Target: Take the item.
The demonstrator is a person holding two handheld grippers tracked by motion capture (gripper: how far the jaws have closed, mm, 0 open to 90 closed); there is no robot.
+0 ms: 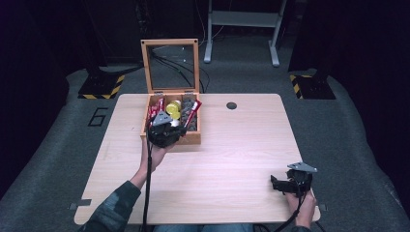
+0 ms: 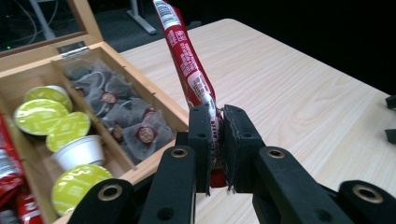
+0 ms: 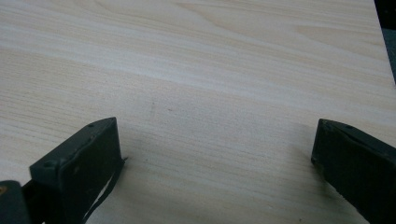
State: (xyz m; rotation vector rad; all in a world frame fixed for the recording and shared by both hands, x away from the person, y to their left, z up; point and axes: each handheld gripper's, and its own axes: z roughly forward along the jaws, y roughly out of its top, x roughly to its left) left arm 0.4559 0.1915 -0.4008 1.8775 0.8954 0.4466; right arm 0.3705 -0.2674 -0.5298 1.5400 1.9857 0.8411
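A wooden box (image 1: 171, 141) with its glass lid (image 1: 170, 42) raised stands at the table's far left. Its compartments hold yellow-green capsules (image 2: 39, 116), tea bags (image 2: 126, 116) and red sachets (image 1: 155, 108). My left gripper (image 2: 215, 114) is shut on the lower end of one long red sachet (image 2: 187, 60), which sticks up over the box's right wall (image 2: 154, 100). From above, this gripper (image 1: 180, 126) sits at the box's front, the sachet (image 1: 194, 108) slanting out of it. My right gripper (image 3: 215, 154) stands open just above bare wood, near the table's front right corner (image 1: 290, 183).
The light wooden table (image 1: 232, 159) has a small dark round hole (image 1: 231, 105) near its far edge. Black stands with yellow-striped bases (image 1: 101, 87) and a grey frame (image 1: 241, 29) rise behind it. The other gripper's jaw tips (image 2: 391, 116) show at the right edge.
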